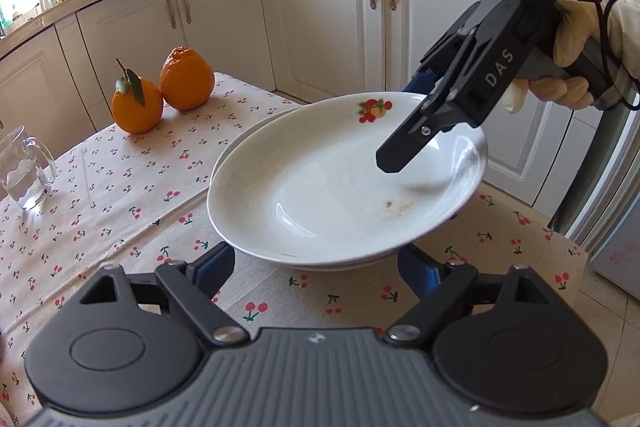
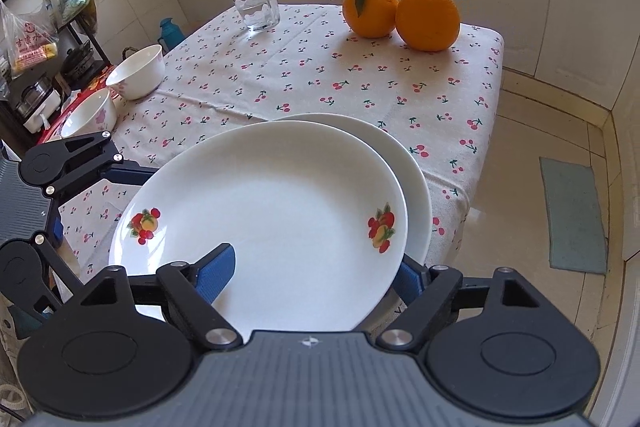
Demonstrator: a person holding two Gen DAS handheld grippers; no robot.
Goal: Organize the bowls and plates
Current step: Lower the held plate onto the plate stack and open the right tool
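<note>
— How do we hold our left claw (image 1: 316,269) right now?

— Tilted downward, its two blue-padded fingers (image 1: 218,265) spread wide and low, one to each side, the pads pressing on nothing.

— And our right claw (image 2: 316,277)?

— Angled down more steeply from the opposite side, jaws parted. One blue pad lies above, the other sits lower and is half hidden.

— Is a hand in sight?

— Yes, in the left wrist view our gloved right hand (image 1: 576,47) wraps the grey handle, a black cable trailing past the wrist.
</note>
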